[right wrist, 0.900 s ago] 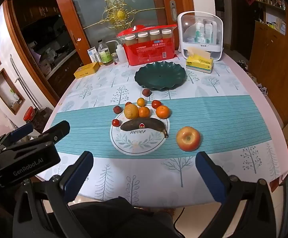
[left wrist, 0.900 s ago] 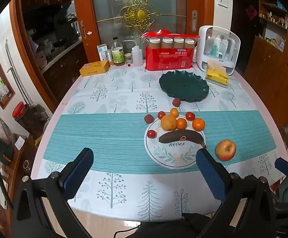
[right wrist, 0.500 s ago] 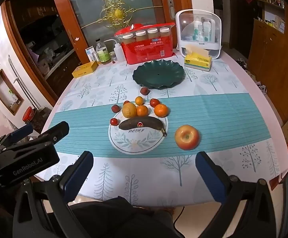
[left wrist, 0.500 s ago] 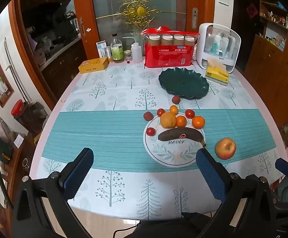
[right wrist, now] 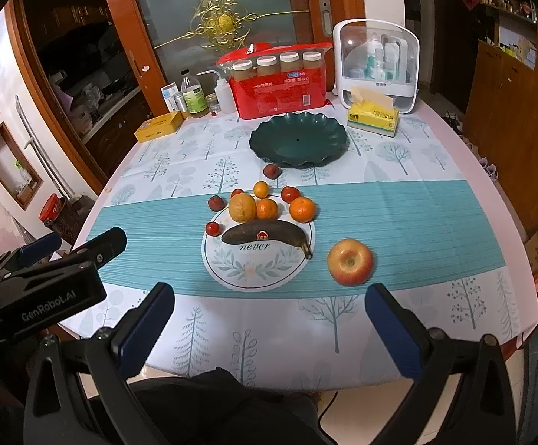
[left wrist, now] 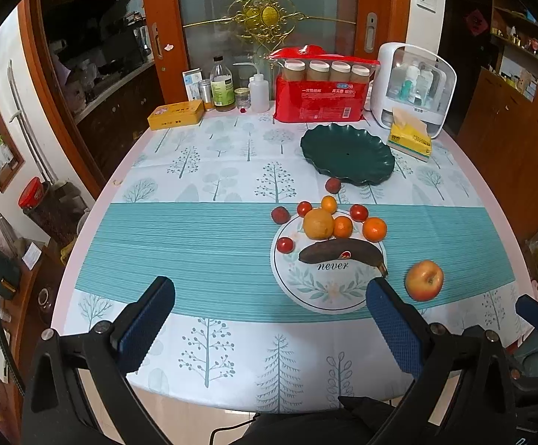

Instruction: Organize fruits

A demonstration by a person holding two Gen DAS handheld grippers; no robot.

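A white plate holds a dark banana, a yellow-orange citrus and a small orange. Small red and orange fruits ring its far rim. A red apple lies on the cloth right of the plate. An empty dark green dish sits farther back. My left gripper and right gripper are both open and empty, above the table's near edge.
At the back stand a red pack of jars, bottles, a yellow tin, a yellow tissue pack and a white cosmetics case. The left gripper's body shows at left in the right wrist view.
Both grippers have drawn back slightly from the table; the fruit has not moved and both stay open.
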